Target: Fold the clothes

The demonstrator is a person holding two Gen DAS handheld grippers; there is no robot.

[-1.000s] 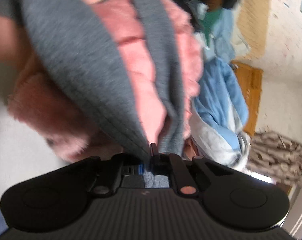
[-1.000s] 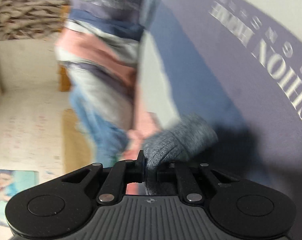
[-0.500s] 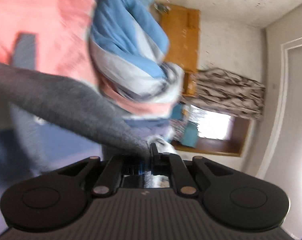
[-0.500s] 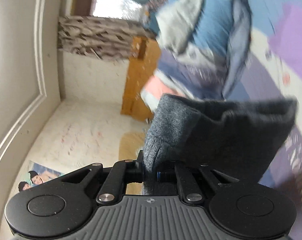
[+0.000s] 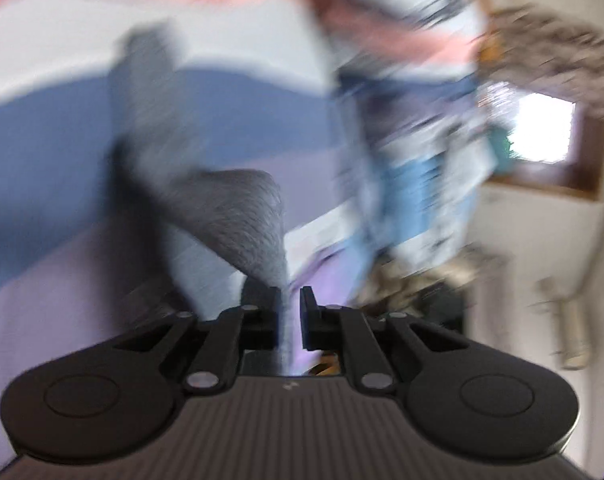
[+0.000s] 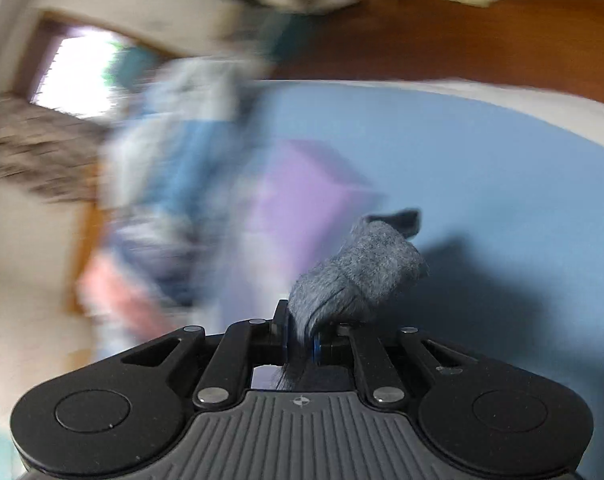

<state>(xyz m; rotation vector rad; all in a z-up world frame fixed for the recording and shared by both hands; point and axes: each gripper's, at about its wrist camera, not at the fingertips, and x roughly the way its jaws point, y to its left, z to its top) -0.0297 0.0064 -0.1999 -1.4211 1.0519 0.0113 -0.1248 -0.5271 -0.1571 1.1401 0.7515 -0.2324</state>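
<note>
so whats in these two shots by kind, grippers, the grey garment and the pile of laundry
hand-held grippers: 2, left and right, each shut on the grey garment
grey garment: 1
pile of mixed clothes: 1, too blurred to count pieces
total: 4

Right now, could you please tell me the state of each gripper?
Left gripper: closed on the grey knitted fabric garment.
Right gripper: closed on another bunched part of what looks like the same grey garment.
</note>
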